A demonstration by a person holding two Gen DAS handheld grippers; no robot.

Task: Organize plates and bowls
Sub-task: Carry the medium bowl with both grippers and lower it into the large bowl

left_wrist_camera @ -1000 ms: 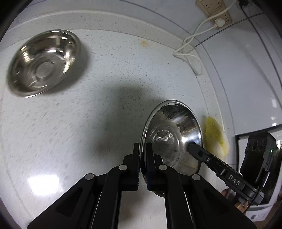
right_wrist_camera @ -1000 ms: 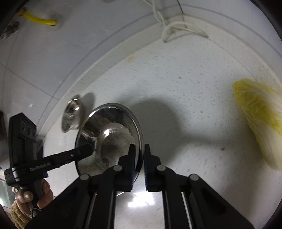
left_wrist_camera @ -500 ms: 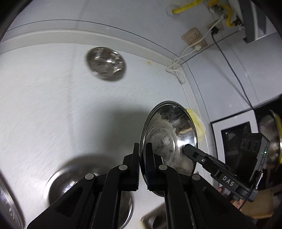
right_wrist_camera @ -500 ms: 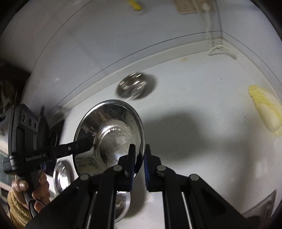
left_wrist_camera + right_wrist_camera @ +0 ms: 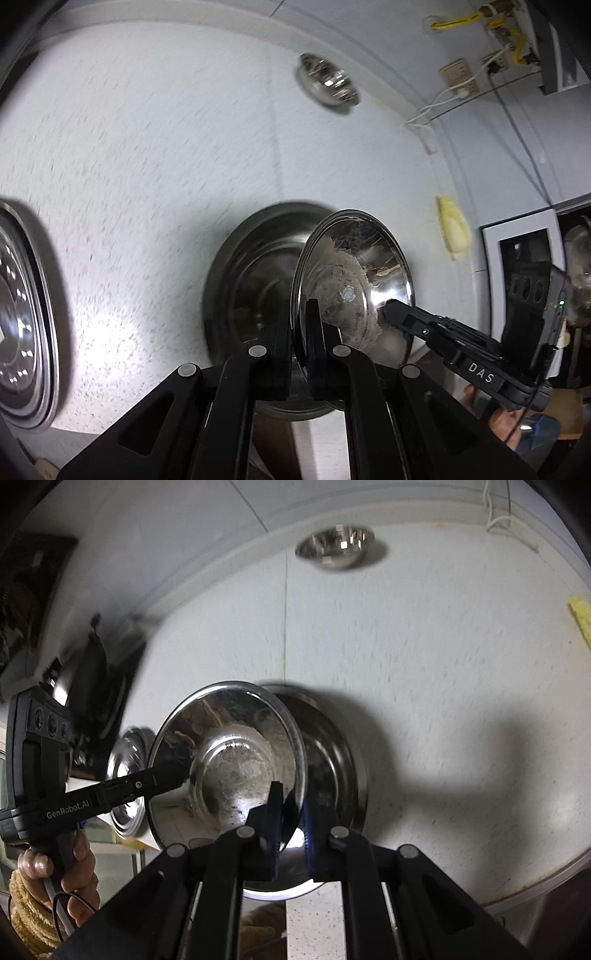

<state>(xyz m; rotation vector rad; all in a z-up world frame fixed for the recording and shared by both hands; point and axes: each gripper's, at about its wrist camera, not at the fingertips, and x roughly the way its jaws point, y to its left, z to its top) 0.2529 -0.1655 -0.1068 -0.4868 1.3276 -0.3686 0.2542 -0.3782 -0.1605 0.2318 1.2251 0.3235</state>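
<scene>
A steel bowl (image 5: 351, 280) is clamped at opposite rims by the left hand-held gripper (image 5: 301, 332) and the right hand-held gripper (image 5: 290, 823), above a larger bowl (image 5: 251, 273) near the counter (image 5: 147, 129) front edge; a small bowl (image 5: 327, 83) is set by the back edge.

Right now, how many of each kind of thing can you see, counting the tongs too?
Metal bowls: 3 (held bowl, big bowl, small bowl)
Metal dish: 1
Yellow vegetable: 1
Tongs: 2 (left tongs, right tongs)
Total: 7
</scene>
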